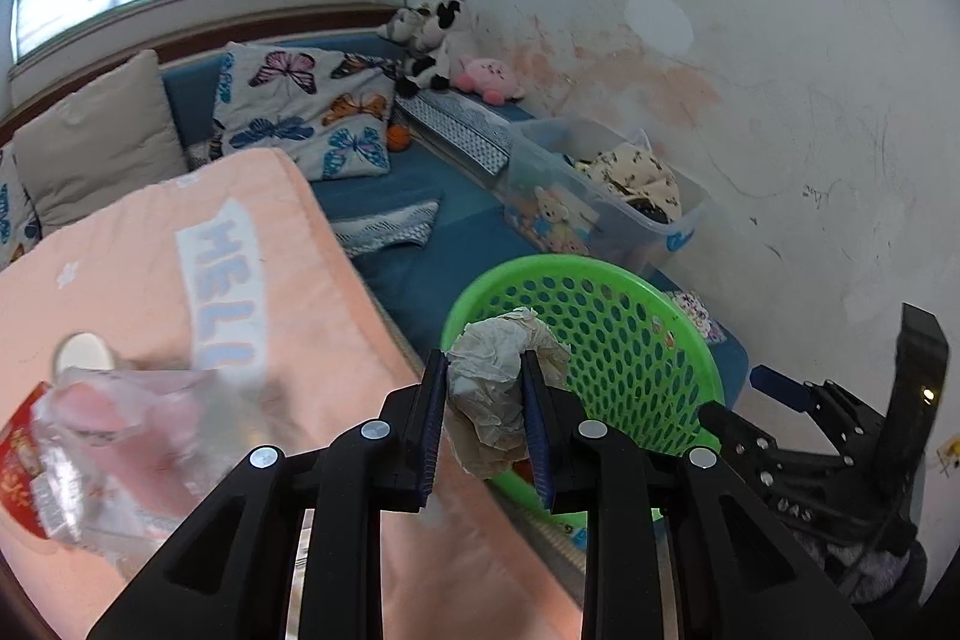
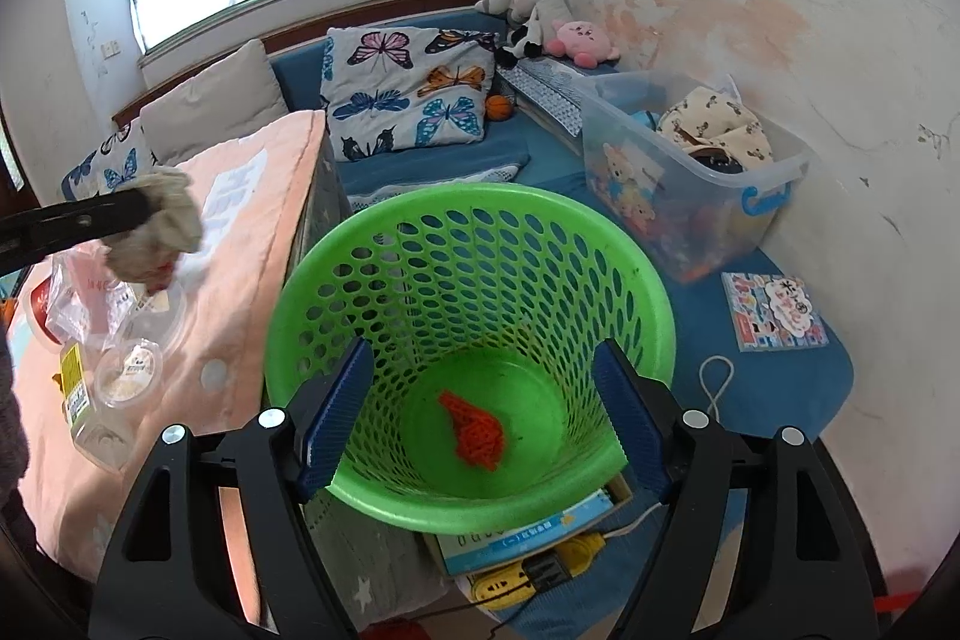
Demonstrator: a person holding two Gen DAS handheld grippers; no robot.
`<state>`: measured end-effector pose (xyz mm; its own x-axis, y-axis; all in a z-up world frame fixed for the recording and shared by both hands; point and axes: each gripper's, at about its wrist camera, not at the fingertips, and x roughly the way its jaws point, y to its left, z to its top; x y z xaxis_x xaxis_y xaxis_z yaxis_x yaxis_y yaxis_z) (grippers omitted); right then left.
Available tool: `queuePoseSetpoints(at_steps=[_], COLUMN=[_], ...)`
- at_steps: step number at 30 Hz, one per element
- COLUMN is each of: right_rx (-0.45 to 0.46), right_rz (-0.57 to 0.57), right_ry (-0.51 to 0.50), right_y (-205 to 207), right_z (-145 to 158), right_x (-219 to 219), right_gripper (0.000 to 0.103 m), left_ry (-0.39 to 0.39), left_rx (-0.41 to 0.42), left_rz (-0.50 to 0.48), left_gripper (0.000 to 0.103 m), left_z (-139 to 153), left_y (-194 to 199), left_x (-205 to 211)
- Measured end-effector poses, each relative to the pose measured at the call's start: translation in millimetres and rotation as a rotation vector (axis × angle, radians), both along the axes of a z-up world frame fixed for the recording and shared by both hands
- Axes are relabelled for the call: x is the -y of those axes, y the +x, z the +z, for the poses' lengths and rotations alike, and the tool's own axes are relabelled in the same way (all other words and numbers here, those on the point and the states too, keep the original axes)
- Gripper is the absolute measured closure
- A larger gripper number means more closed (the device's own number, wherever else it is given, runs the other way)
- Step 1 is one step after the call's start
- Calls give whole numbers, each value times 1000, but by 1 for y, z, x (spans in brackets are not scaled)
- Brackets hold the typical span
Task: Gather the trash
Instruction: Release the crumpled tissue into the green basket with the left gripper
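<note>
My left gripper (image 1: pixel 483 370) is shut on a crumpled wad of pale paper (image 1: pixel 498 388), held over the pink blanket (image 1: pixel 180 280) just short of the green perforated basket (image 1: pixel 540 265). The right wrist view shows the same wad (image 2: pixel 159 220) at the far left. There, my right gripper (image 2: pixel 480 349) hangs open above the basket (image 2: pixel 480 193) with nothing between its fingers. A scrap of orange netting (image 2: pixel 474 430) lies on the basket's floor. On the blanket (image 2: pixel 252 244) lie a clear plastic bag (image 2: pixel 90 292), a lidded plastic cup (image 2: pixel 129 370) and a clear bottle (image 2: pixel 78 400).
A clear storage bin (image 2: pixel 690 172) with clothes and toys stands against the stained wall. Butterfly cushions (image 2: pixel 408 88) and plush toys (image 2: pixel 558 22) sit at the back. A book (image 2: pixel 528 532) and a yellow power strip (image 2: pixel 540 574) lie under the basket, and a picture book (image 2: pixel 774 310) lies on the blue mat.
</note>
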<state>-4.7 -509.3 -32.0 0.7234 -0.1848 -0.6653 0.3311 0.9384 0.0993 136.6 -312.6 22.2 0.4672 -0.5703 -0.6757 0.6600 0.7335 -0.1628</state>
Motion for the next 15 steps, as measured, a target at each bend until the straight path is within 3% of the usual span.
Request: queuePoseSetpoints(at_steps=[10,13,14,15], right_rx=[-7,-5,-4,-2], right_rz=[-29,-35,-38,-39], right_ry=[24,28,29,31], right_y=[-15,-19,-21,-22], right_z=[-8,-8,-8,-8], right_x=[10,12,13,13], right_gripper=[26,26,26,26], left_ry=[50,57,59,52], left_rx=[-56,-66,-63,-56], left_rz=[-65,-73,-70,-71], left_gripper=[77,66,55,52], left_z=[-27,-32,-33,-33], left_y=[0,-2,-2,-4], left_x=[46,55,56,56])
